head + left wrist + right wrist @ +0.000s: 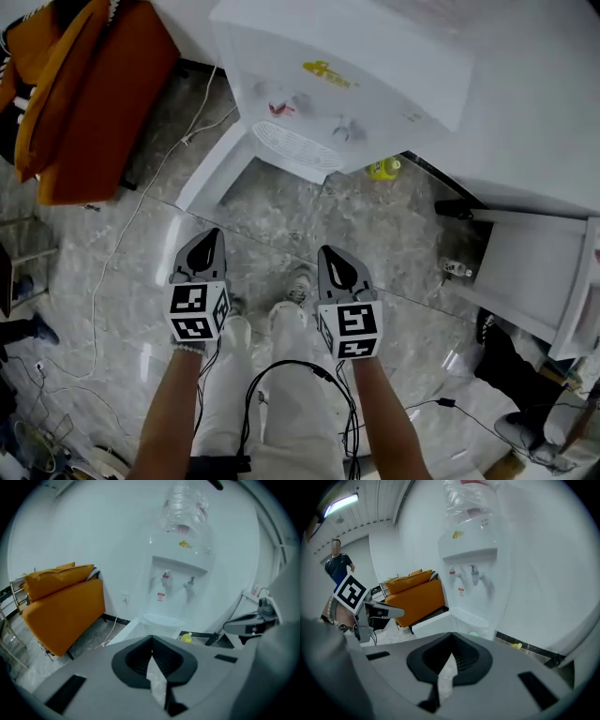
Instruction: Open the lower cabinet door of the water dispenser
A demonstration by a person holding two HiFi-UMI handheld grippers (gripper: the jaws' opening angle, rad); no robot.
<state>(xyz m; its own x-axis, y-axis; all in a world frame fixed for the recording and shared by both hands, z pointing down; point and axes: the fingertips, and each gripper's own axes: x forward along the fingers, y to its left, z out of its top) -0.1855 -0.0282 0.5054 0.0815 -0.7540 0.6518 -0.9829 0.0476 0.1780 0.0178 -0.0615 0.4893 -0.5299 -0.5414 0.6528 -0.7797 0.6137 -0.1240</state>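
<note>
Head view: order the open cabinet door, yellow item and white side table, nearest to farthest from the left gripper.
1. Open cabinet door, just ahead of the left gripper.
2. Yellow item, farther right.
3. White side table, far right.

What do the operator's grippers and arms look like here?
The left gripper and right gripper are grey wedge-shaped shells tapering to a point, with black jaw pads. Each carries a white cube printed with black square markers. Black cables trail back between the forearms. No sleeves show; the trousers are white.

Orange sofa (103, 103) left; small yellow object (382, 169) on marble floor (122, 281).
</note>
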